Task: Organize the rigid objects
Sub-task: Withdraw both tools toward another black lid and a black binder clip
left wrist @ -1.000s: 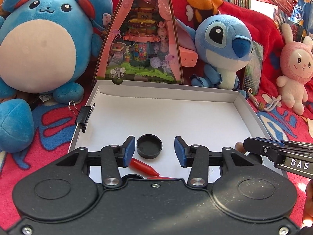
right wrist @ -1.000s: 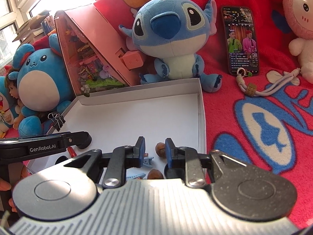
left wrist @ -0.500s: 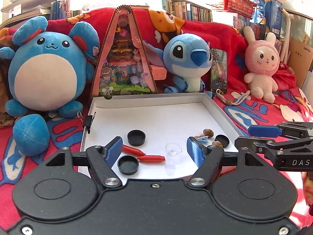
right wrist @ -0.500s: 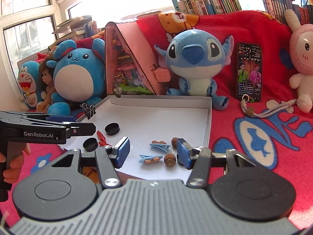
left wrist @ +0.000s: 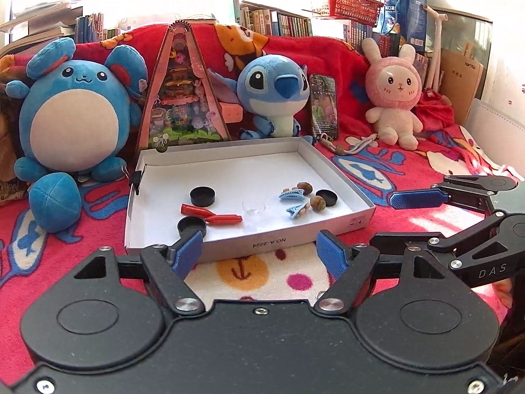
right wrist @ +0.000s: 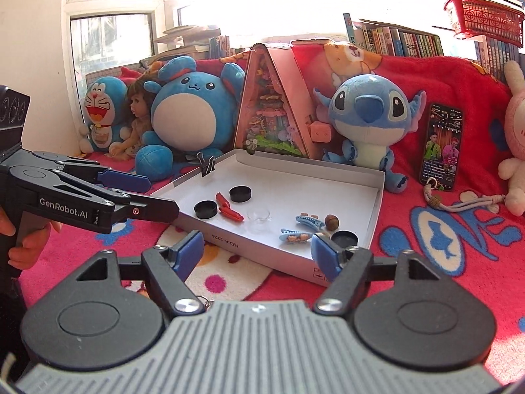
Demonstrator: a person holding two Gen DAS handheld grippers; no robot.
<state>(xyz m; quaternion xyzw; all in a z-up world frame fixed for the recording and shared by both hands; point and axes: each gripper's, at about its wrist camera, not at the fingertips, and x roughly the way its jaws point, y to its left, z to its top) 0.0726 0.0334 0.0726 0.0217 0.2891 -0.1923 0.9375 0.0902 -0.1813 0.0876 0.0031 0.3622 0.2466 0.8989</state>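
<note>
Both grippers pulled back from white box (left wrist: 249, 243) — jaws opening, nothing between.

Sunlit window (right wrist: 111, 32), bookshelf (left wrist: 279, 21) behind red blanket (left wrist: 410, 170).

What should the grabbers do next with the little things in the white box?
Probably nothing more in the box. The black caps, red clips and blue hair clips already lie grouped inside, and the left gripper and right gripper are opening, empty, outside it. Easing away seems right.
</note>
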